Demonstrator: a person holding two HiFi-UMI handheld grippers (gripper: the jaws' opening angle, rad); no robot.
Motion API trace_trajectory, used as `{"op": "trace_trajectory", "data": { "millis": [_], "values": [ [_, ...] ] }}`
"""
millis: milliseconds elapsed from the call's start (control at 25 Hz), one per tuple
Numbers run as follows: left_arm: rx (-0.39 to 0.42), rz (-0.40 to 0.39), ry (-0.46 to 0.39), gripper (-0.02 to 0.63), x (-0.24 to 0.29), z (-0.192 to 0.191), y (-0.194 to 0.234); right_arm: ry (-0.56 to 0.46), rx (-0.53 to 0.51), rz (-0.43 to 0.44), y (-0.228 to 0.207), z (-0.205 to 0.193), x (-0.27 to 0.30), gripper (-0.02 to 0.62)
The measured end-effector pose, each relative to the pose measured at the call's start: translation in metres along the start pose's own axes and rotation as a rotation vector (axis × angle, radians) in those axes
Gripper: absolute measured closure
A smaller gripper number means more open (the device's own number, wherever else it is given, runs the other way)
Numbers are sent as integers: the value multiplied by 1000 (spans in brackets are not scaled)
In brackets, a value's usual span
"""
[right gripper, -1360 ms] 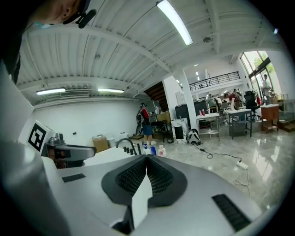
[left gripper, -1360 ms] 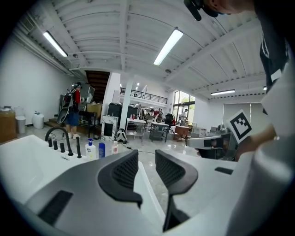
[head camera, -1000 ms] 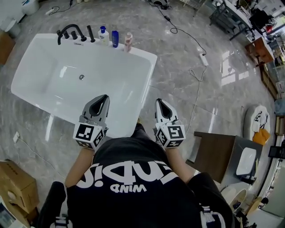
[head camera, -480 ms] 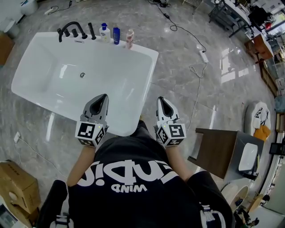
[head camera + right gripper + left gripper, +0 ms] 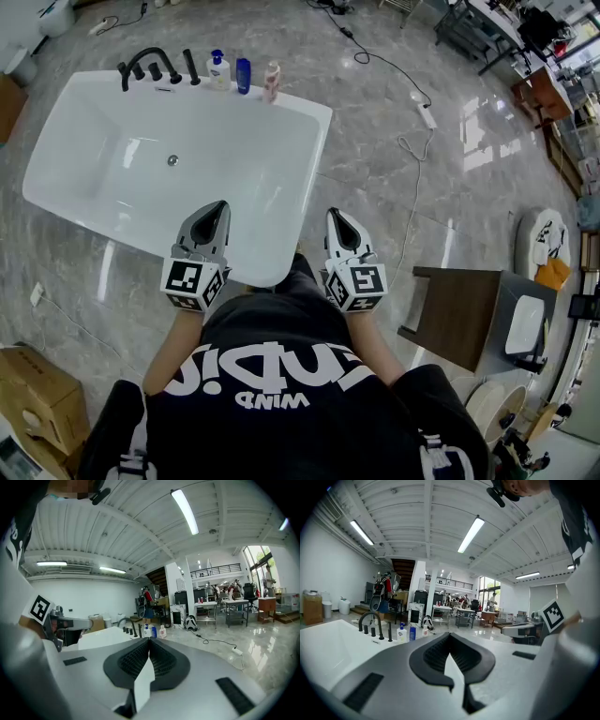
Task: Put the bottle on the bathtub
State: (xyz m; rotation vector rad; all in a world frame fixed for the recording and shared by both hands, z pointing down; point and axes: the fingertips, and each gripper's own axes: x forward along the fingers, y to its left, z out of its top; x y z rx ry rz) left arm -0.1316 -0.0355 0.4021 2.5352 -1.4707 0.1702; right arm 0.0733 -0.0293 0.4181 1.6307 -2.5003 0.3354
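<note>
Head view first: the white bathtub (image 5: pixel 281 192) lay across the upper left, on a grey marble floor (image 5: pixel 394 216). On its far rim, right of the black faucet (image 5: pixel 141 64), three bottles stood upright in a row. There was a white bottle with a blue cap (image 5: pixel 217 71), then a blue bottle (image 5: pixel 243 77) just beside it, then a pale pink bottle (image 5: pixel 271 82). All three were well away from both claws. The left gripper (image 5: pixel 218 205) hung over the tub's near rim with its tip pointing toward the far end. The right gripper (image 5: pixel 335 215) sat level with it, just off the tub's near corner, over the floor. A person in a black shirt (image 5: pixel 272 403) held both. A white cable (image 5: pixel 412 164) snaked over the floor on the right, a dark wooden table (image 5: pixel 459 314) stood lower right, and a cardboard box (image 5: pixel 37 398) sat lower left.

Over to the left gripper view: its jaws were pressed together at the tips, with nothing caught between the ribbed pads. The faucet and the three bottles showed small on the far rim, beyond the tub's white basin.

Right gripper view: same story, tips touching and not a thing between them. The bottles lined up in the distance just above the closed tips, the tub to their left.
</note>
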Motion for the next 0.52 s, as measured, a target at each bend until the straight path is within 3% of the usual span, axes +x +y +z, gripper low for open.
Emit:
{"op": "trace_trajectory", "data": {
  "millis": [520],
  "values": [
    [-4,-7,6,597,-11,-2,15,16,-1,-5,10,-5,5,572]
  ]
}}
